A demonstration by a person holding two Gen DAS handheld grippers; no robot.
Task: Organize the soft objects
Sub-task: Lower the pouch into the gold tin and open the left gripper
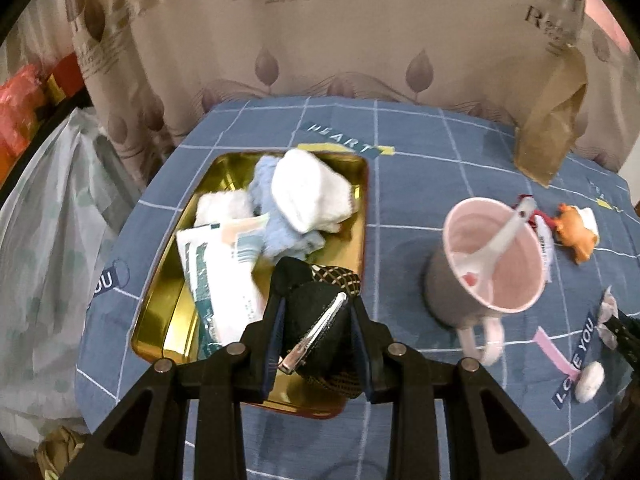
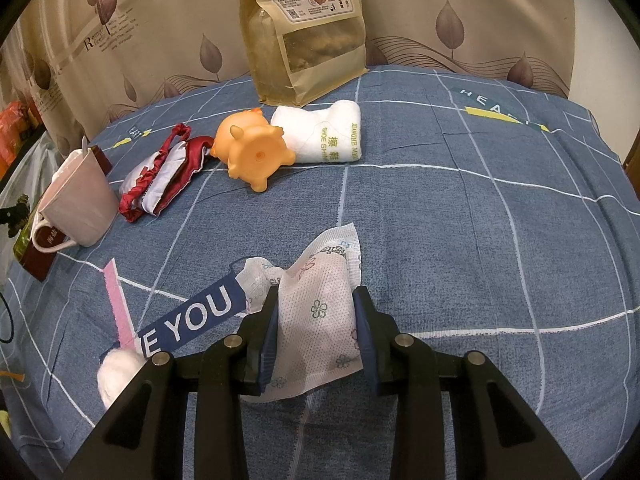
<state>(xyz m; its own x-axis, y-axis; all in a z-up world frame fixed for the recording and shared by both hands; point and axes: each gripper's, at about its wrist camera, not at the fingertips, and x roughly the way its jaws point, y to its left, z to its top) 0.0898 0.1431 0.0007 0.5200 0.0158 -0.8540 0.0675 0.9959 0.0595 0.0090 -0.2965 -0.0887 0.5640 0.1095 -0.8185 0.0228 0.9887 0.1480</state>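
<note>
My left gripper (image 1: 316, 300) is shut on a black fabric hair clip (image 1: 308, 320) with a metal clasp and a dotted mesh edge. It hangs over the near end of a gold tin tray (image 1: 168, 320). In the tray lie a white sock (image 1: 308, 192), a pale blue fluffy cloth (image 1: 264, 184) and some printed packets (image 1: 216, 272). My right gripper (image 2: 316, 296) is shut on a white flower-printed soft packet (image 2: 316, 312), low over the blue checked cloth (image 2: 460, 240). Farther back lie an orange toy pig (image 2: 252, 152), a rolled white towel (image 2: 324, 132) and a red-and-white satin piece (image 2: 160, 176).
A pink mug (image 1: 492, 256) with a white spoon (image 1: 500, 236) stands right of the tray. A kraft paper bag (image 2: 308, 32) leans against the curtain at the back. A white cotton ball (image 2: 114, 372) lies near the front. A plastic bag (image 1: 48, 220) hangs beyond the table's left edge.
</note>
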